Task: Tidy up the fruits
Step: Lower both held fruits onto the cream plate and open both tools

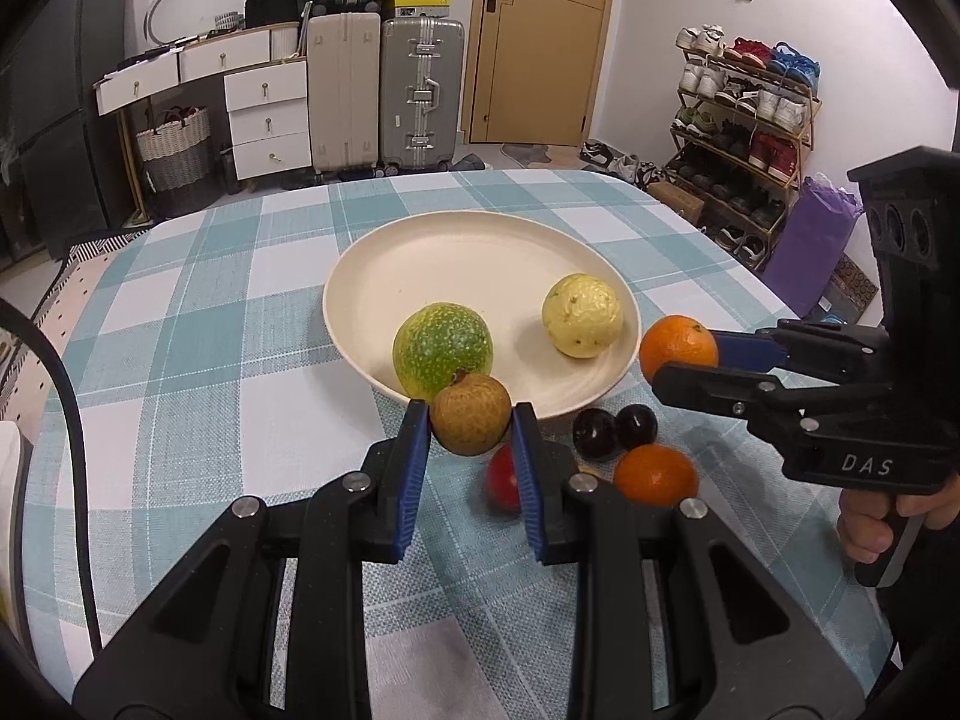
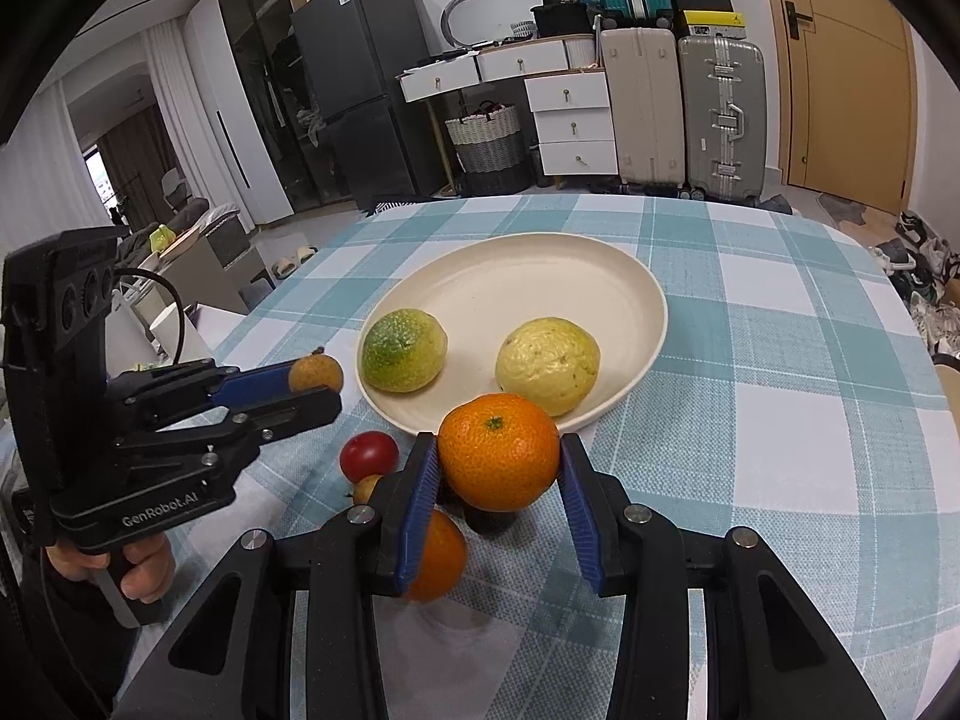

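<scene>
My left gripper (image 1: 471, 420) is shut on a small brown fruit (image 1: 471, 423), held just short of the near rim of the cream plate (image 1: 468, 252). My right gripper (image 2: 498, 450) is shut on an orange (image 2: 498, 450), raised above the table by the plate's (image 2: 540, 276) near rim. A green citrus (image 1: 443, 348) (image 2: 405, 349) and a pale yellow fruit (image 1: 582, 315) (image 2: 547, 365) lie in the plate. On the cloth remain a second orange (image 1: 655, 475) (image 2: 441, 558), a red fruit (image 1: 501, 477) (image 2: 368, 455), two dark plums (image 1: 594, 432) and a small yellowish fruit (image 2: 365, 487).
The table wears a teal and white checked cloth (image 1: 240, 330). Behind it stand drawers (image 1: 270, 114), suitcases (image 1: 420, 96), a door and a shoe rack (image 1: 744, 120). A hand (image 1: 870, 528) grips the right tool's handle; another hand (image 2: 141, 570) grips the left one.
</scene>
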`<control>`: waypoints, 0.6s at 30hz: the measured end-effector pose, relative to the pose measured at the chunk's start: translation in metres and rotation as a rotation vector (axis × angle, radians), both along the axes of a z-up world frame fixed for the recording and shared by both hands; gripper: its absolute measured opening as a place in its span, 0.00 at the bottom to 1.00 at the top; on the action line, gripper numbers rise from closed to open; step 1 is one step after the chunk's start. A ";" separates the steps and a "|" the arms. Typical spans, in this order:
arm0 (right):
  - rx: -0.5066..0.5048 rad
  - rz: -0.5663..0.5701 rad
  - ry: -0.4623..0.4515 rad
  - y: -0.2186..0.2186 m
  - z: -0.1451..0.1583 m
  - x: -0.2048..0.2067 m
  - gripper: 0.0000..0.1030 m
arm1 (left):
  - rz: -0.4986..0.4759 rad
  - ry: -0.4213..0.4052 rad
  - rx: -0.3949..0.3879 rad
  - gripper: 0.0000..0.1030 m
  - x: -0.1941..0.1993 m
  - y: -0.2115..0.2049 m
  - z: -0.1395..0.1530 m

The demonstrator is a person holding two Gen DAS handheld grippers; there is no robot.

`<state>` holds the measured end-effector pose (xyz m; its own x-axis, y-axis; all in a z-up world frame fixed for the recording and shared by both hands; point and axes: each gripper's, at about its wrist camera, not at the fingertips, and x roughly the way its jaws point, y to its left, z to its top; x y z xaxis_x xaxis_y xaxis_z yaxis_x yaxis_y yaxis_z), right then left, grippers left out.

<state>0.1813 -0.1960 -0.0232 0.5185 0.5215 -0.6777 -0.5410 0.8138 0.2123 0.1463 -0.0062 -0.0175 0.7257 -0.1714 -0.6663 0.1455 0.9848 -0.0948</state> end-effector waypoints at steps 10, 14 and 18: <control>0.003 0.027 0.008 0.015 0.000 0.013 0.40 | -0.010 0.016 0.019 0.24 0.021 -0.001 -0.006; 0.020 0.019 0.020 0.013 0.002 0.021 0.40 | -0.022 0.032 0.013 0.24 0.028 0.000 -0.011; 0.004 0.029 0.030 0.017 -0.002 0.025 0.40 | -0.024 0.035 0.017 0.24 0.033 0.001 -0.014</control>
